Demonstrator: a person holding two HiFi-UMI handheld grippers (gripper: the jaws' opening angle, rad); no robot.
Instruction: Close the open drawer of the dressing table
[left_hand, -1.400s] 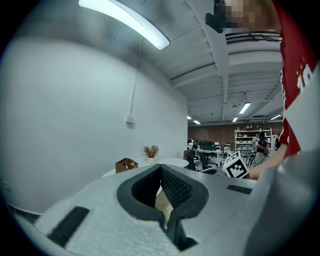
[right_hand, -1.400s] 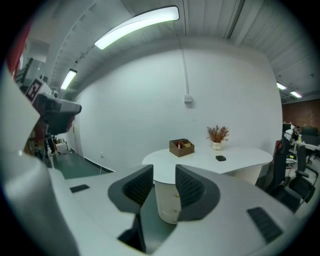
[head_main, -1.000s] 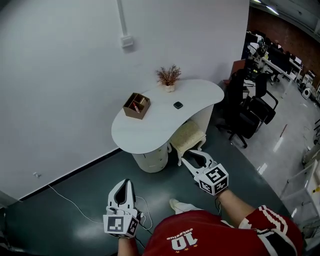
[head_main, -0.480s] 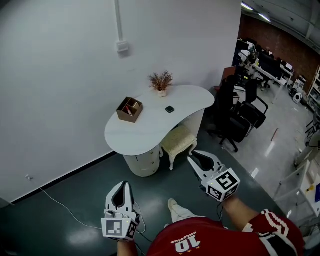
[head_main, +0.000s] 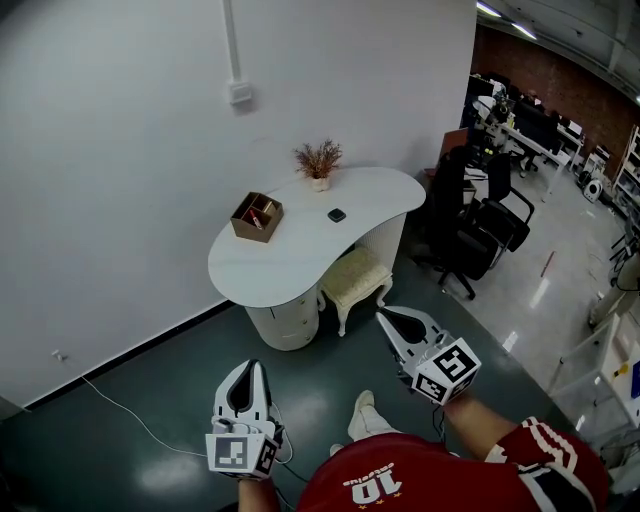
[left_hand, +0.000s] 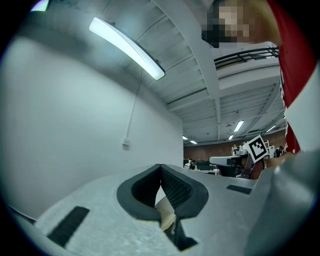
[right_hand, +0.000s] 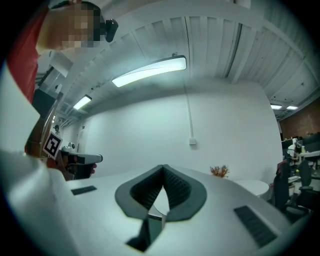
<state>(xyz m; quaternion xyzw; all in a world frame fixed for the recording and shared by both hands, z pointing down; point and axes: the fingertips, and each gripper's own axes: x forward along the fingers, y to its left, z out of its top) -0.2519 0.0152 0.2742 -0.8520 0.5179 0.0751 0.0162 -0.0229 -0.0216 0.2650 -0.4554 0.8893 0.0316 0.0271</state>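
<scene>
1. white painted wall (head_main: 120, 150) and glossy dark-green floor (head_main: 150, 400) frame the scene. the dressing table (head_main: 300, 250) stands against that wall, well ahead of you, with black office chairs (head_main: 480, 235) off beyond its right end.
2. its top is a smooth white kidney shape, with the long axis running along the wall from the near-left end to the far-right end. a rounded cream drawer pedestal (head_main: 285, 325) carries the near-left end, and a padded cream stool (head_main: 355, 278) with curved legs is tucked under the middle.
3. the drawer you must close belongs to that pedestal, but from here it is too small to tell which front stands out.
4. the pedestal lies ahead of both tools, low on the floor. your left gripper (head_main: 251, 368) points nearly straight at it and looks the nearer, while your right gripper (head_main: 384, 317) aims more toward the stool.
5. the left gripper is clenched, ribbed pads meeting at the tips with nothing between them. the right gripper's jaws have just been closing and are also pressed together, empty.
6. closed tips should serve as a blunt pusher. the push likely runs toward the wall, and a smooth curved front could let a tip skid, so meet it squarely.
7. a wooden box (head_main: 257, 217), a dried plant (head_main: 317, 160) by the back edge and a small dark object (head_main: 337, 215) sit on top, well apart from the pedestal.
</scene>
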